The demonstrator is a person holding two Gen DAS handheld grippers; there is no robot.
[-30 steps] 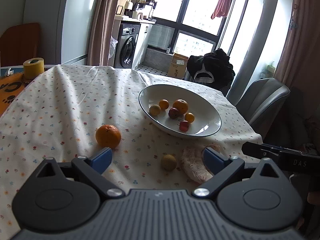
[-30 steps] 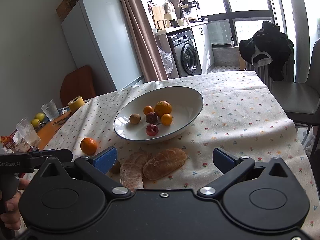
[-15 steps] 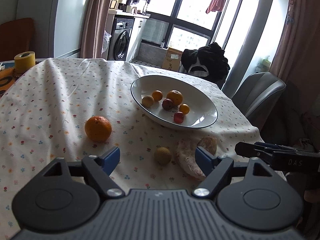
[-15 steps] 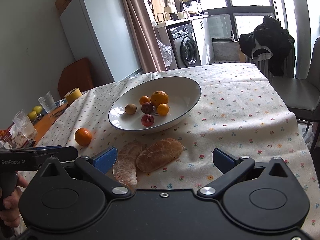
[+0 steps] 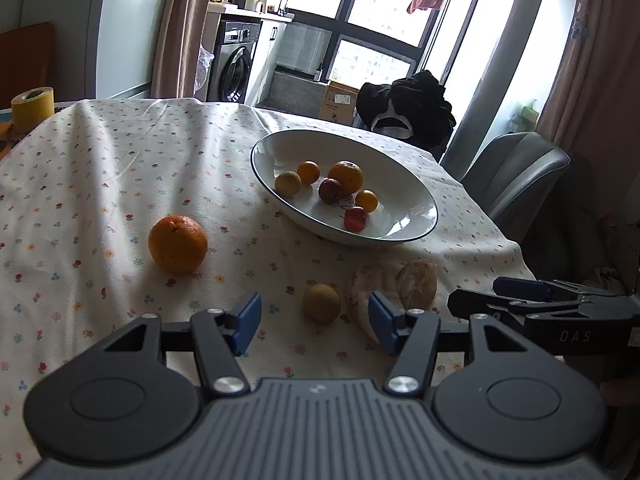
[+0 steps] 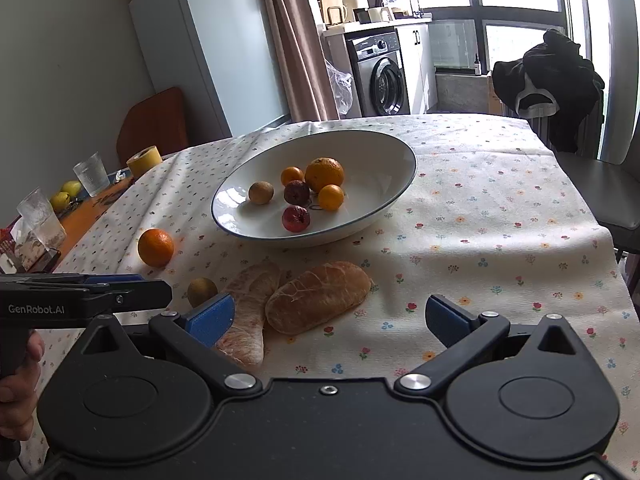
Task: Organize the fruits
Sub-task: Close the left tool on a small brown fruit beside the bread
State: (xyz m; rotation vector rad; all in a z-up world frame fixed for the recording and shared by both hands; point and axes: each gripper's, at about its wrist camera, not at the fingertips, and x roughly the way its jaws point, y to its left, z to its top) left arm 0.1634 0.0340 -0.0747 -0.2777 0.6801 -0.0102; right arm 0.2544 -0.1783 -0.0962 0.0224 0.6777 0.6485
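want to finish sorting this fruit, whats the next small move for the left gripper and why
Probably ease the left gripper forward and down over the small round yellow-green fruit on the flowered tablecloth. Its jaws stand open and empty, with that fruit lying just ahead between them. Six fruits already sit in the white bowl, while this one and the large orange lie outside it.

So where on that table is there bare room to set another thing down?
Bare cloth lies right of the bowl, out to the table's edge, and left of the orange. The near edge is crowded: a small fruit and two pomelo pieces by both open grippers.
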